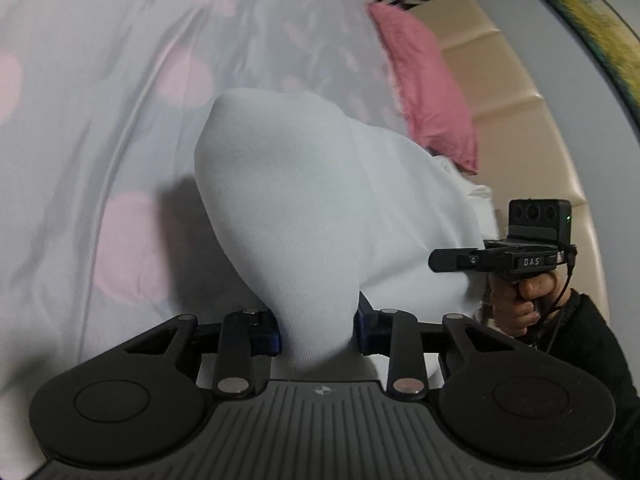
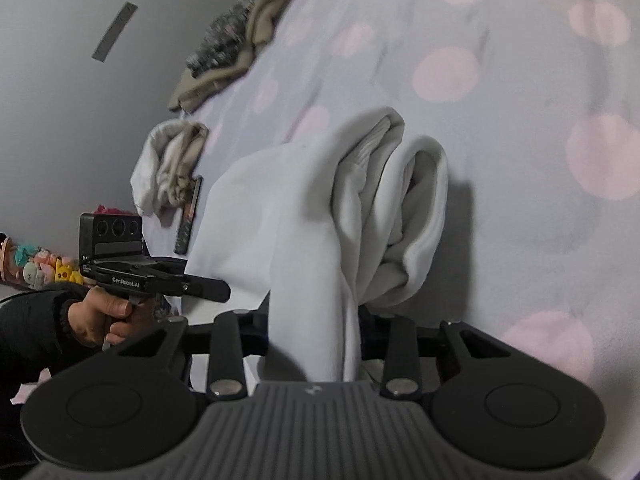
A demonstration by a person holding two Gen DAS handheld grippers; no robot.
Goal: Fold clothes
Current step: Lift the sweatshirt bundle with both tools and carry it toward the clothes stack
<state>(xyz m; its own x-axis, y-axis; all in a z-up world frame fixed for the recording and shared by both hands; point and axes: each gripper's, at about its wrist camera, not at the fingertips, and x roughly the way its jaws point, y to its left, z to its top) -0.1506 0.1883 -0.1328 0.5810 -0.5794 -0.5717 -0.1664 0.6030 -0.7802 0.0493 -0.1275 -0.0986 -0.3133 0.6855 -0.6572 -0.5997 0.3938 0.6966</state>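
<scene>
A white garment [image 1: 288,200] hangs bunched above the dotted bedsheet [image 1: 80,128], held up at two places. My left gripper [image 1: 317,330] is shut on one gathered edge, the cloth pinched between its blue pads. In the right wrist view the same garment [image 2: 280,220] shows thick rolled folds, and my right gripper [image 2: 312,332] is shut on a twisted strand of it. Each gripper also shows in the other's view, held in a hand with a black sleeve: the right one [image 1: 438,260] at the cloth's right side, the left one [image 2: 224,292] at its left side.
A pink pillow [image 1: 424,80] lies against the beige padded headboard [image 1: 520,128]. On the sheet's far side lie a beige and grey clothes pile [image 2: 236,48], a crumpled white garment [image 2: 168,160] and a dark flat slab [image 2: 190,216]. Small colourful toys [image 2: 44,270] stand at the left.
</scene>
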